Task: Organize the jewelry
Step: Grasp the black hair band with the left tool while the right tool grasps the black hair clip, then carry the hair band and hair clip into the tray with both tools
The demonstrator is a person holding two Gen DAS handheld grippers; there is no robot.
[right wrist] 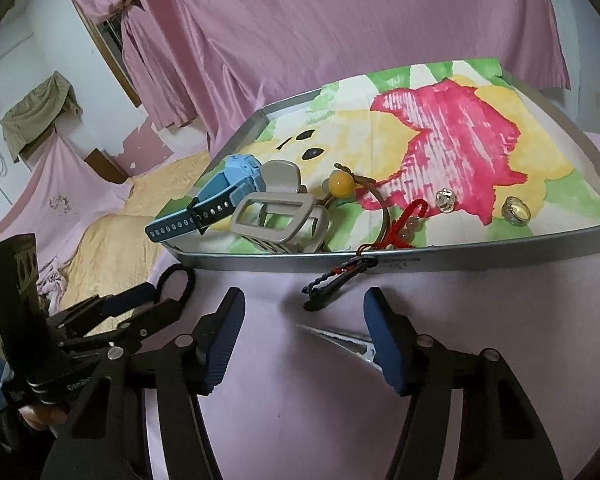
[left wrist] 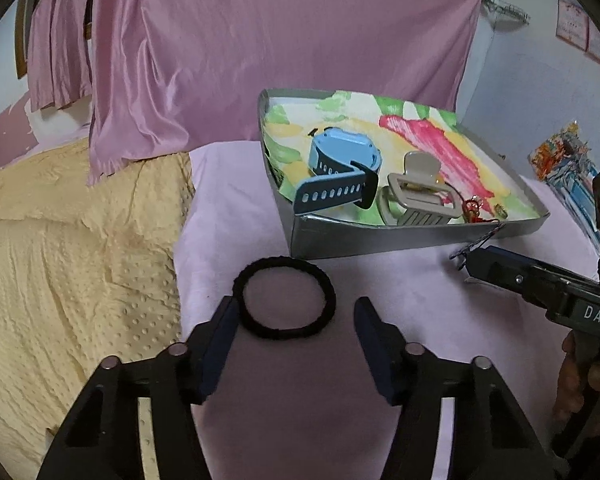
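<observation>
A black hair tie (left wrist: 278,263) lies flat on the pale pink cloth, just in front of a silver tray (left wrist: 380,236) with a flowery lining. My left gripper (left wrist: 296,308) is open around the tie's near half, its left pad at the tie's edge. In the tray sit a blue watch (left wrist: 336,168) and a beige claw clip (left wrist: 416,192). My right gripper (right wrist: 305,298) is open over a dark braided cord (right wrist: 324,283) that hangs out of the tray (right wrist: 380,262). A silver hair clip (right wrist: 336,336) lies by its right finger. A ring (right wrist: 516,210) rests in the tray.
A yellow bedspread (left wrist: 60,260) drops away left of the pink cloth (left wrist: 380,280). Pink curtains (left wrist: 260,40) hang close behind the tray. A colourful packet (left wrist: 564,160) lies at the far right. A hand holds the right gripper (left wrist: 474,262) near the tray's corner.
</observation>
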